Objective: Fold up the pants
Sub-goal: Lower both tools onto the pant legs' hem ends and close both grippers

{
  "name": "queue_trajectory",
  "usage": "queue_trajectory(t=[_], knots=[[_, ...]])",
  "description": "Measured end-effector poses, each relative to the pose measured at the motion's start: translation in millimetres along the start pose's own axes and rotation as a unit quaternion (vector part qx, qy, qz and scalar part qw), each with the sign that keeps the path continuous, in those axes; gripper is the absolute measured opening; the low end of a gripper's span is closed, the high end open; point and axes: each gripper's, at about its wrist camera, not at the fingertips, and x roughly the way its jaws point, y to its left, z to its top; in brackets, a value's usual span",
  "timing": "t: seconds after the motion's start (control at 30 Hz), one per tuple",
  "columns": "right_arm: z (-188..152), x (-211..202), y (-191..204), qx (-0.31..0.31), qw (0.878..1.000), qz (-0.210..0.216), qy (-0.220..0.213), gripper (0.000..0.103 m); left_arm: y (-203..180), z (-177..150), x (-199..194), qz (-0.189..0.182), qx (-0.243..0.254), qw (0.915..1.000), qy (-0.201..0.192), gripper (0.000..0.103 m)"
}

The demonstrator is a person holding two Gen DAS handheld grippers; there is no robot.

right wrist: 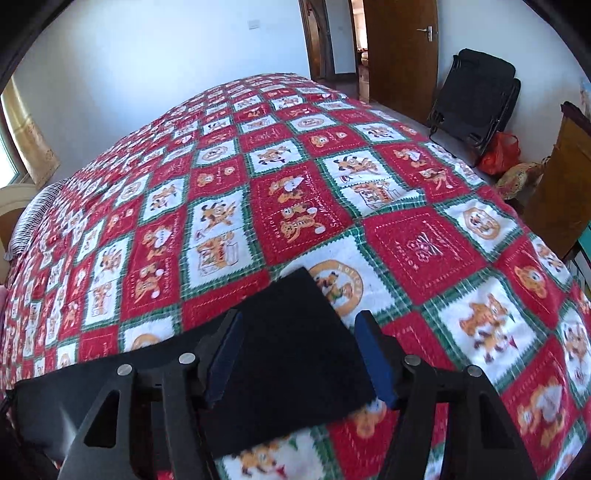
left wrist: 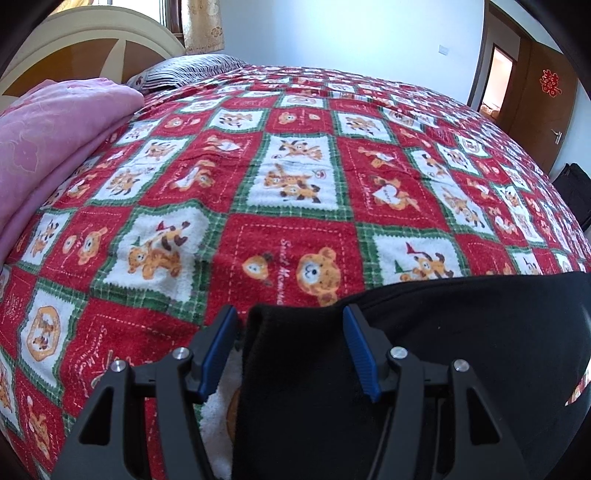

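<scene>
Black pants (left wrist: 424, 350) cut off at 6 o'clock, flat on patchwork blanket (left wrist: 295, 184). Left gripper (left wrist: 290, 350) and right gripper (right wrist: 297, 354) jaws apart, straddling fabric, no pad contact.

Pants (left wrist: 424, 369): one pair, black, between and right of left gripper's fingers.
Grippers: two; left gripper (left wrist: 290, 354), right gripper (right wrist: 299, 356), two blue-padded fingers each.
Patchwork blanket (left wrist: 295, 166): one, ahead of both grippers.
Pink quilt (left wrist: 48, 147): one, far left of left gripper.
Striped pillow (left wrist: 184, 70): one, ahead-left.
Curtain (left wrist: 203, 26): one.
Wooden doors: two seen; one ahead-right of left gripper (left wrist: 543, 96), one ahead of right gripper (right wrist: 402, 48).
Folded black chair (right wrist: 476, 99): one, ahead-right of right gripper.
Red bag (right wrist: 498, 155): one, beside chair.
</scene>
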Motion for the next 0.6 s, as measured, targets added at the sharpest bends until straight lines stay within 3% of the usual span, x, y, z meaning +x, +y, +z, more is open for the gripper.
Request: queue_trajectory(t=[0.37,0.43,0.47,0.53,0.6], knots=[[20,59,6,-0.042,0.998,0.003,0.043,0.064,5,0,-1,-0.028,-0.015,0.9994,-0.008,0.058],[18,61,9,-0.055,0.998,0.006,0.041,0.050,-1,-1,-1,-0.020,-0.004,0.9998,-0.008,0.054],[17,61,10,-0.062,0.997,0.003,0.040,0.036,-3,-2,-1,-0.019,0.001,0.9998,-0.010,0.050],[16,61,9,-0.062,0.997,0.008,0.037,0.027,-6,-2,-3,-0.027,0.010,0.9994,-0.016,0.029],[16,58,10,-0.065,0.997,0.008,0.034,0.019,-8,-2,-5,-0.034,0.015,0.9991,-0.020,0.020]])
